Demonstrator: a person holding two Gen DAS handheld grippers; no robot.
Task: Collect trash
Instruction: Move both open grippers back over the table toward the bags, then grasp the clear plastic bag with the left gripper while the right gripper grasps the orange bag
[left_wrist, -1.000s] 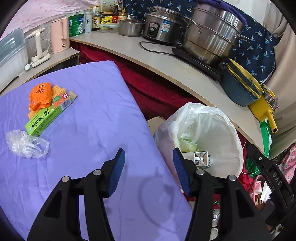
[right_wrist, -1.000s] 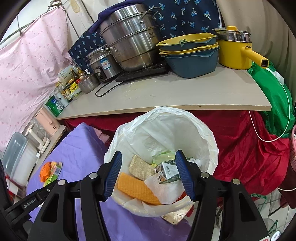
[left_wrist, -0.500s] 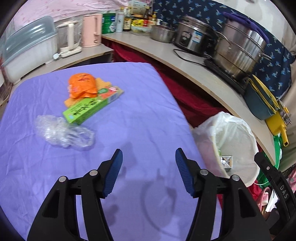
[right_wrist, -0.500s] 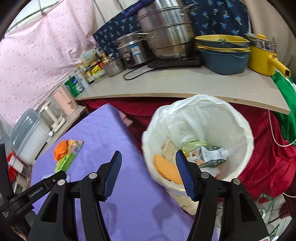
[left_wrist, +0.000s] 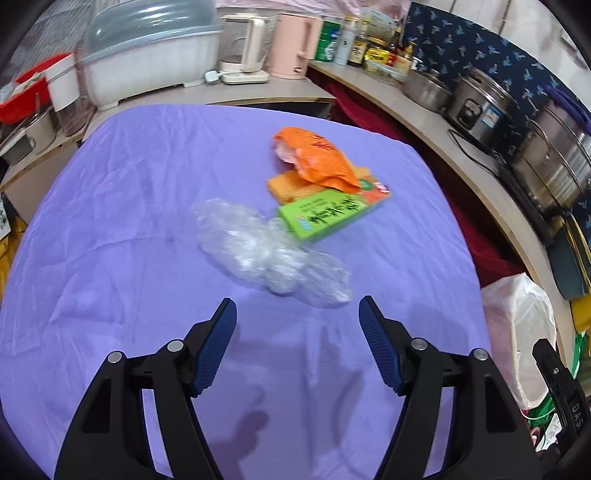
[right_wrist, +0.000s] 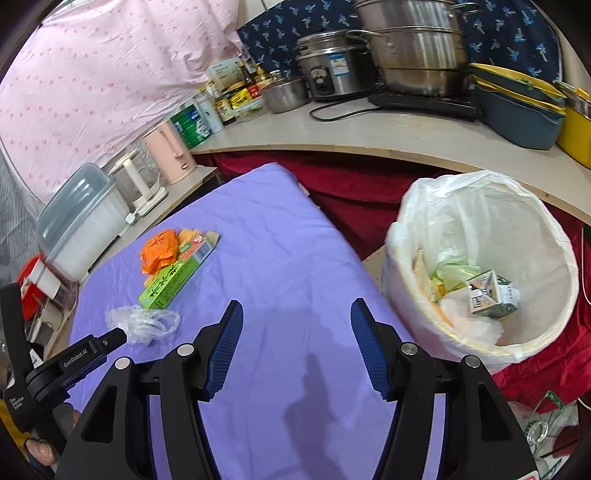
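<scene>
The left gripper (left_wrist: 297, 317) is held released, jaws spread and empty, just short of the crumpled clear plastic wrap (left_wrist: 266, 251) on the purple cloth (left_wrist: 110, 229). The right gripper (right_wrist: 296, 325) is likewise released and empty, with the lined trash bin (right_wrist: 554, 236) to its right. The green carton (left_wrist: 328, 214) and orange wrapper (left_wrist: 317, 158) lie just beyond. The wrap is thin and slippery: a shallow closure may be expected to pinch cloth instead, or the film may slip free before the bin is reached.

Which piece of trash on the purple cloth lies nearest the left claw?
The crumpled clear plastic bag: it lies just ahead of the open left claw, while the green box and orange packet lie farther away.
</scene>
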